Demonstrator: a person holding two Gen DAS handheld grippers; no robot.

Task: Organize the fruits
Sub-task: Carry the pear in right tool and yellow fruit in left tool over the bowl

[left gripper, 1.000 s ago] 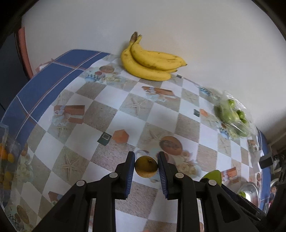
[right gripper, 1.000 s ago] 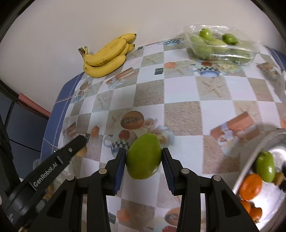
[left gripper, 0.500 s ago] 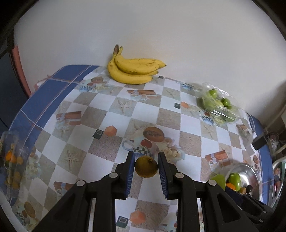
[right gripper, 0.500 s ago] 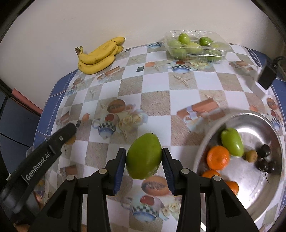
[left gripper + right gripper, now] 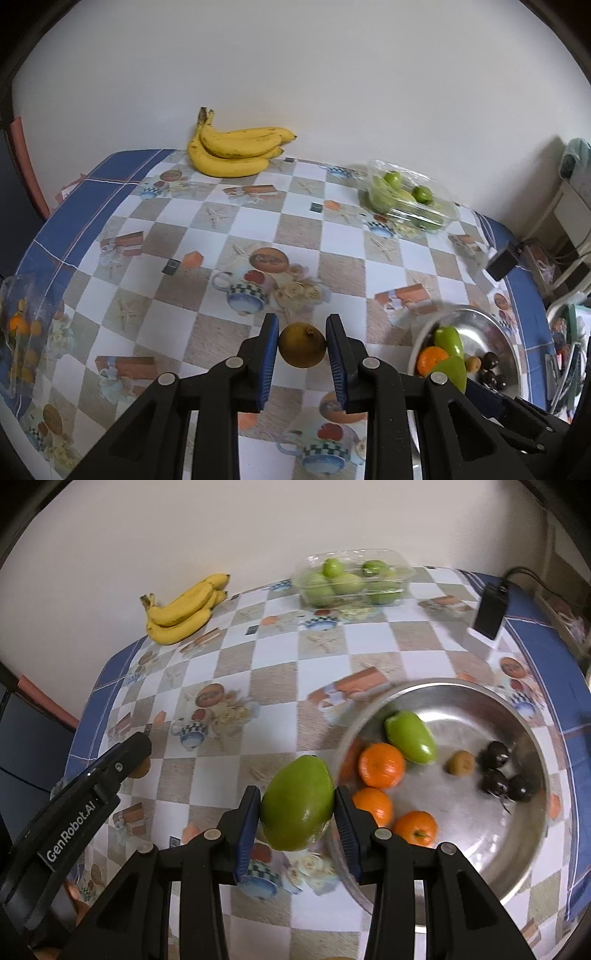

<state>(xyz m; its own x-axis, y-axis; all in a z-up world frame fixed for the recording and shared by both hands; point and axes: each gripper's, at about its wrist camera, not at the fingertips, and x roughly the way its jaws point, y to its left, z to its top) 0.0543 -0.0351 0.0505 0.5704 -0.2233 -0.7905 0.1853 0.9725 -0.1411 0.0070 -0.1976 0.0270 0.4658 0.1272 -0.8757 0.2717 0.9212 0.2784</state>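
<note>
At lower centre of the right wrist view, a green mango (image 5: pixel 297 805) clamped between the blue pads of the right gripper (image 5: pixel 297 812), carried just at the left rim of the steel bowl (image 5: pixel 517 716), likely for dropping in beside the oranges (image 5: pixel 380 764) and a second green fruit (image 5: pixel 410 736). At lower centre of the left wrist view, a small brown fruit (image 5: pixel 302 345) pinched in the left gripper (image 5: pixel 302 350), held above the checked tablecloth (image 5: pixel 258 221), probably bound for the same bowl. Further out, bananas (image 5: pixel 232 151) against the wall at upper left, and a clear tray of green fruit (image 5: pixel 406 199) at upper right.
</note>
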